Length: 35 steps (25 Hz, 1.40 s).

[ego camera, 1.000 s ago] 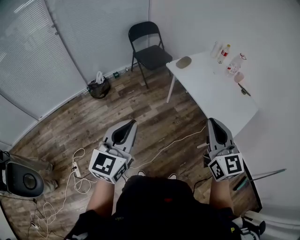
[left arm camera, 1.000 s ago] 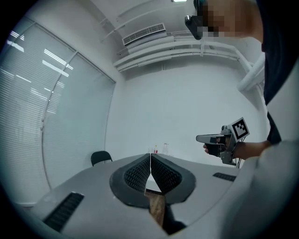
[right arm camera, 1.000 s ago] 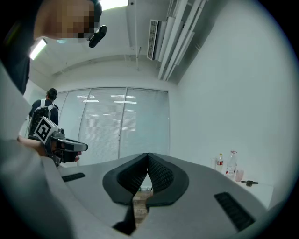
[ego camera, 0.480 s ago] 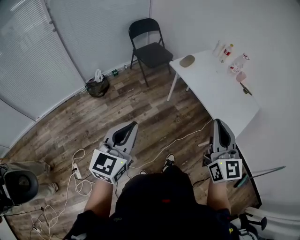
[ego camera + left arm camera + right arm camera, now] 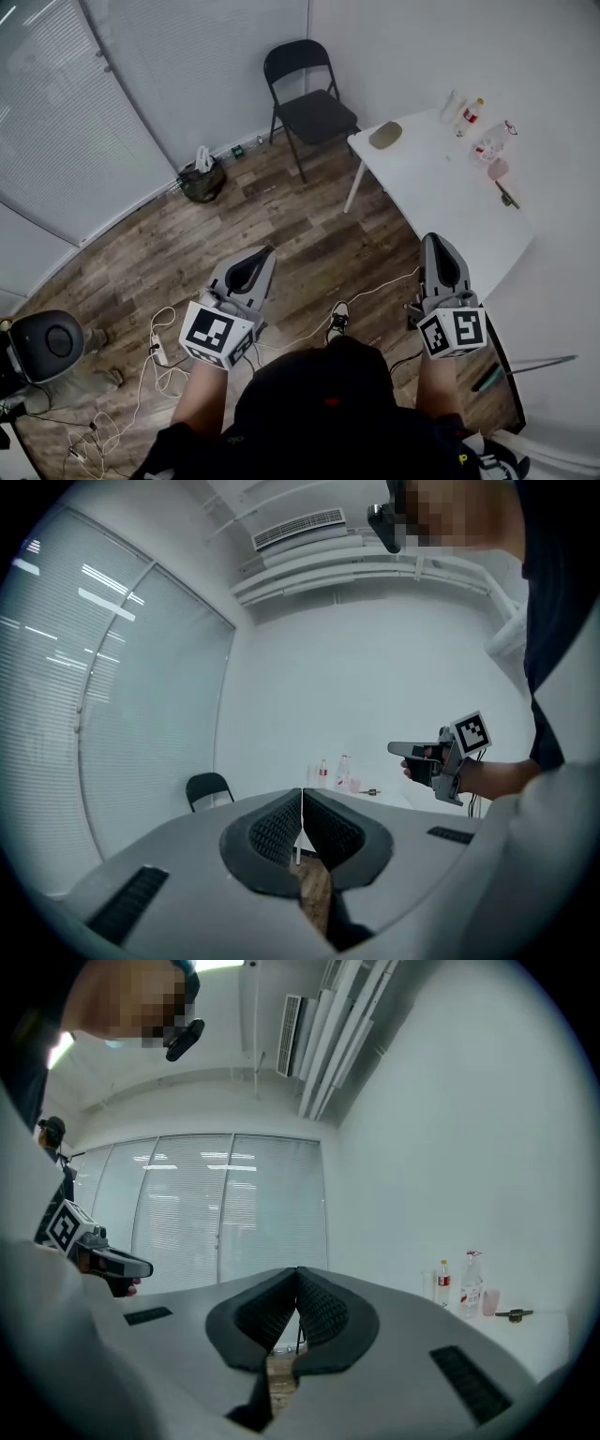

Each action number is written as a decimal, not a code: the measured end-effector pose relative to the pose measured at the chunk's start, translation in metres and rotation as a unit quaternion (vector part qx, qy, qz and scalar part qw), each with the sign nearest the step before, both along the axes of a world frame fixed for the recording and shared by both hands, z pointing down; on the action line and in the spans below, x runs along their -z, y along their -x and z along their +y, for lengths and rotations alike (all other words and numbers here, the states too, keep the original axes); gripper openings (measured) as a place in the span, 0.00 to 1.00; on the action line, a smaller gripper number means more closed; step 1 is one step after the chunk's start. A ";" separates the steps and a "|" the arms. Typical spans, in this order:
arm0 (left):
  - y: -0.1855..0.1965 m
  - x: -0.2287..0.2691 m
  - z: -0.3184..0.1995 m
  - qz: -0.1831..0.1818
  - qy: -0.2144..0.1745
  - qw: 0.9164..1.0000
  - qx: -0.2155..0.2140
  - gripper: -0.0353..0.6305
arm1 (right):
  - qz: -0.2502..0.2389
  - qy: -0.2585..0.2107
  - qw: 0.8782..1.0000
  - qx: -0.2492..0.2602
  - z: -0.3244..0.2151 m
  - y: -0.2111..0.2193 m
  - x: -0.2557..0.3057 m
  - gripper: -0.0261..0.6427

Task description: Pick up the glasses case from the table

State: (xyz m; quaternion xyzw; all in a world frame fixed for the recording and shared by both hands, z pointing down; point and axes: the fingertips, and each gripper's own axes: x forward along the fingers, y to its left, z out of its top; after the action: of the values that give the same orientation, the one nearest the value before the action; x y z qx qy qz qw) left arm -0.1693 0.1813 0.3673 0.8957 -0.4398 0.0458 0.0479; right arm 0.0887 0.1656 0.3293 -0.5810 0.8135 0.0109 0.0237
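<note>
In the head view the glasses case (image 5: 385,135), an olive oval, lies on the white bench (image 5: 441,220) at its far left corner, toward 1 o'clock from the picture's middle and well apart from both claws. Neither gripper view shows the case. The left claw (image 5: 257,255) sits at 7 o'clock and the right claw (image 5: 433,244) at 4 o'clock. In its own view, each has its ribbed pads pressed together with nothing between them. At 2 o'clock on the bench stand two clear bottles (image 5: 472,112), one with a red label whose print is too small to read, then a pink cup (image 5: 498,169) and a dark tool (image 5: 507,195) that is hard to identify. The cubes on the claws carry black-and-white square patterns and no letters. A black folding chair (image 5: 309,103) stands at 12 o'clock and a bag (image 5: 202,178) at 10 o'clock. A round black device (image 5: 47,345) at 9 o'clock is cut by the picture's edge. The person's dark clothing hides most of the floor beneath, leaving only one shoe (image 5: 338,319) showing. Only the left gripper view shows the wall air conditioner (image 5: 300,529), while the right gripper view shows the slatted blinds (image 5: 225,1204).
</note>
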 end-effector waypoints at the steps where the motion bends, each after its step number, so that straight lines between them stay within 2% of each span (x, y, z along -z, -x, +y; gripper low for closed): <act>1: -0.005 0.002 -0.013 0.001 -0.004 1.000 0.003 0.09 | -0.002 0.003 1.000 0.003 -0.013 -0.005 -0.001 0.07; 7: -0.040 0.013 -0.089 0.002 -0.017 0.999 0.035 0.09 | -0.011 0.021 0.999 0.027 -0.094 -0.041 -0.011 0.07; 17: -0.094 0.010 -0.194 0.008 -0.004 0.996 0.093 0.09 | -0.026 0.051 0.995 0.078 -0.217 -0.094 -0.028 0.07; 22: -0.120 0.004 -0.224 -0.006 0.006 0.996 0.085 0.09 | -0.049 0.059 0.994 0.080 -0.248 -0.114 -0.036 0.07; 26: -0.134 0.008 -0.258 -0.006 0.004 0.997 0.073 0.09 | -0.041 0.058 0.995 0.075 -0.272 -0.124 -0.034 0.07; 35: -0.142 0.007 -0.359 0.008 -0.008 1.000 0.005 0.09 | -0.023 0.065 0.997 0.020 -0.337 -0.127 -0.037 0.07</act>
State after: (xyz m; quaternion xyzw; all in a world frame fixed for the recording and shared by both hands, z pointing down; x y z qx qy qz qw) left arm -0.0274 -0.1773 0.3607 0.8943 -0.4439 0.0351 0.0440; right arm 0.2155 -0.1718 0.3663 -0.5652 0.8230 -0.0560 0.0052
